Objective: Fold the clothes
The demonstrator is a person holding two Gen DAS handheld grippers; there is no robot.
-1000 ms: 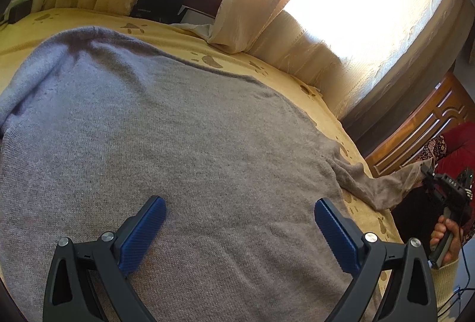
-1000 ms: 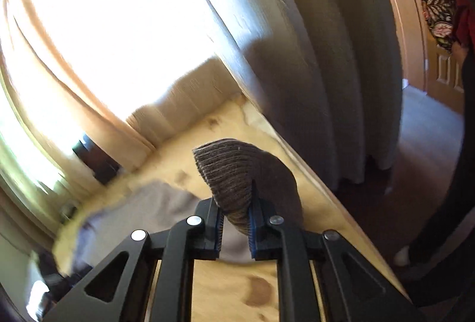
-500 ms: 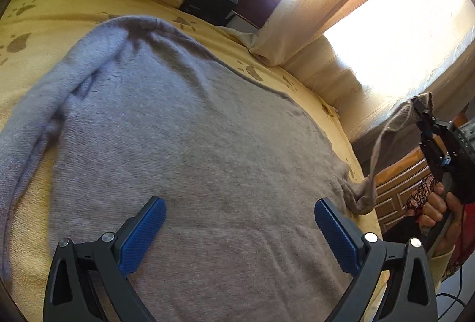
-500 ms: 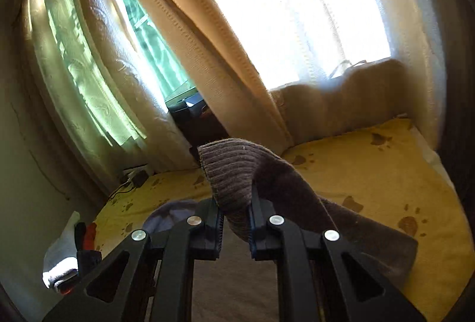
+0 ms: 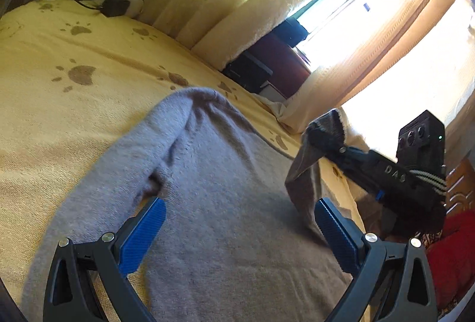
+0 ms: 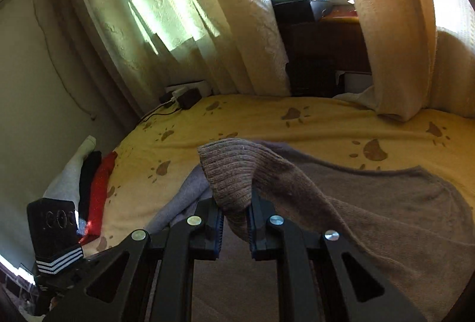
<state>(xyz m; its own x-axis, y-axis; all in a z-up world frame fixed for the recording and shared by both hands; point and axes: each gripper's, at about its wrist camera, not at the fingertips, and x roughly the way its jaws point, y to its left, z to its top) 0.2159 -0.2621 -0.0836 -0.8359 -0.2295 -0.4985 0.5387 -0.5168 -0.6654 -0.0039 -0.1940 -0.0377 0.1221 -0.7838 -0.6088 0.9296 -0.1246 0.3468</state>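
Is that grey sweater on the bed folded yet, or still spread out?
Mostly spread: the grey sweater lies flat on the yellow bedspread, with only one sleeve cuff lifted over it.

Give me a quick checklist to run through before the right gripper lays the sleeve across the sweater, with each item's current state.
1. Right gripper shut on the sleeve cuff: ok, the ribbed cuff is pinched between the pads.
2. Sleeve lifted off the bed: ok, it hangs from the cuff over the sweater's edge.
3. Sweater body spread flat on the yellow blanket: ok, mostly smooth.
4. Other sleeve tidy: not ok, it is bunched and creased along the near edge.
5. Left gripper free: ok, open above the sweater with nothing between the pads.
6. Sweater hem straight: cannot tell, it is outside both views.
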